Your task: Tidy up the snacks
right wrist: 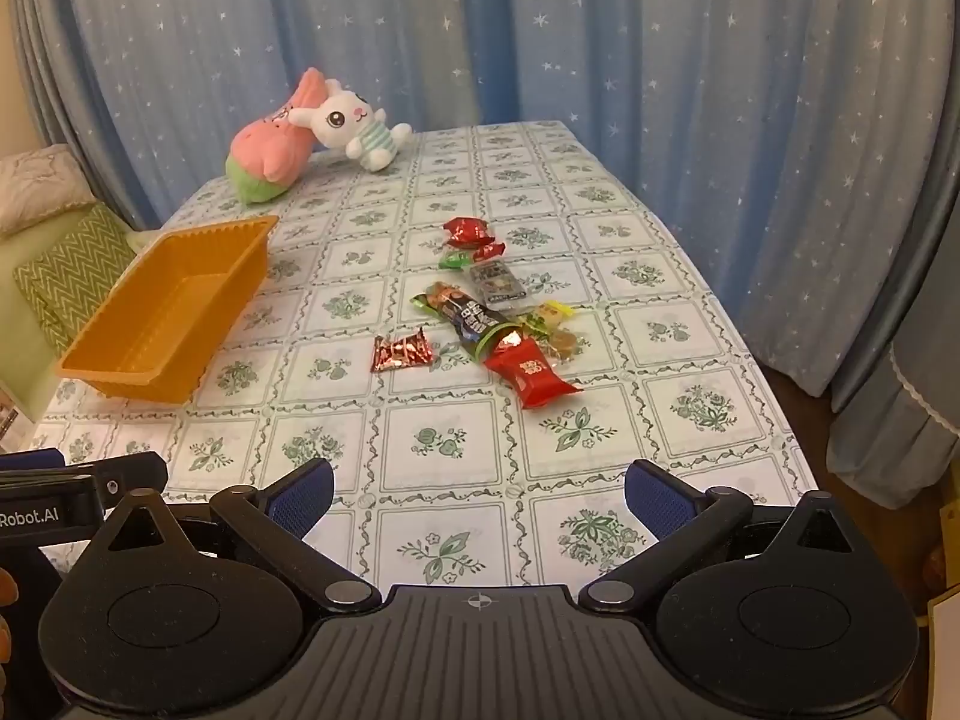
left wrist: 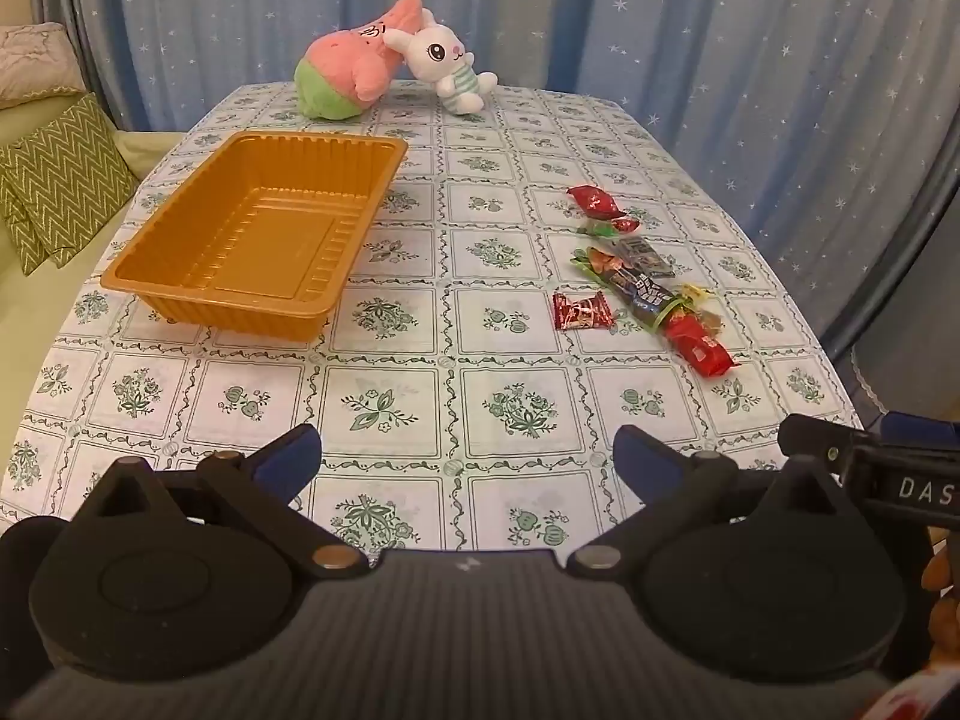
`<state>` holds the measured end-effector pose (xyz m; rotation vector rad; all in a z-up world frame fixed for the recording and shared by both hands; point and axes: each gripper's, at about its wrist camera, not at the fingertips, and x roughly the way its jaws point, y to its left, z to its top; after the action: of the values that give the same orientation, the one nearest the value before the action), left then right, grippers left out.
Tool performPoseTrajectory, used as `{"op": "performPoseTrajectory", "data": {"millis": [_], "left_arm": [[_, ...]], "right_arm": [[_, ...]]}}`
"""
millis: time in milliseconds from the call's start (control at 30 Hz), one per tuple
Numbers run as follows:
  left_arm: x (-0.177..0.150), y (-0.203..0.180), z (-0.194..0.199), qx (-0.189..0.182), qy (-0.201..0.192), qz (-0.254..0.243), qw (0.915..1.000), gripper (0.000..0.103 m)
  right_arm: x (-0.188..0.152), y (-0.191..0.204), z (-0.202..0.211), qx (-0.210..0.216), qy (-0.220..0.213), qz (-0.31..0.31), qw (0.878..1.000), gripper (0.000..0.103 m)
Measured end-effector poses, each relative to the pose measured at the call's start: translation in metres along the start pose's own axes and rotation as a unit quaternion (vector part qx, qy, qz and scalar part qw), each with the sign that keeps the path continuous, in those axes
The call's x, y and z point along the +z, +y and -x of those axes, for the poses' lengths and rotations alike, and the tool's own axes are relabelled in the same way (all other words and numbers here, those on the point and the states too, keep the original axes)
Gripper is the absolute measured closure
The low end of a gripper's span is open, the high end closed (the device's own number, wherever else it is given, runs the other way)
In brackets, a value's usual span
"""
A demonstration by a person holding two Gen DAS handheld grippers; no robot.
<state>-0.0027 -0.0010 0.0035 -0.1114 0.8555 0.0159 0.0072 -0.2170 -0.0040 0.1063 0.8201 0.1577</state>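
An empty orange plastic tray [left wrist: 180,276] [right wrist: 108,360] sits on the left of the table. Several wrapped snacks lie in a loose pile on the right: a red packet [left wrist: 699,345] [right wrist: 531,375], a small red-silver packet [left wrist: 581,311] [right wrist: 401,351], a long dark green bar [left wrist: 636,288] [right wrist: 474,318], a dark packet [right wrist: 497,287] and red candies [left wrist: 594,201] [right wrist: 467,231]. My left gripper [left wrist: 468,462] is open and empty, near the table's front edge. My right gripper [right wrist: 479,495] is open and empty, short of the snacks.
A pink-green plush [left wrist: 345,72] [right wrist: 270,162] and a white bunny plush [left wrist: 447,60] [right wrist: 354,126] lie at the far edge. The flowered tablecloth [left wrist: 480,360] covers the table. Blue star curtains hang behind. A sofa with green cushions [left wrist: 60,180] stands left.
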Motion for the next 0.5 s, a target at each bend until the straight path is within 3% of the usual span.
{"op": "performPoseTrajectory", "data": {"millis": [500], "left_arm": [[0.0001, -0.0031, -0.0006, -0.007, 0.0, -0.001, 1.0, 0.0]], "right_arm": [[0.0011, -0.004, 0.0008, 0.0, 0.001, -0.002, 1.0, 0.0]]}}
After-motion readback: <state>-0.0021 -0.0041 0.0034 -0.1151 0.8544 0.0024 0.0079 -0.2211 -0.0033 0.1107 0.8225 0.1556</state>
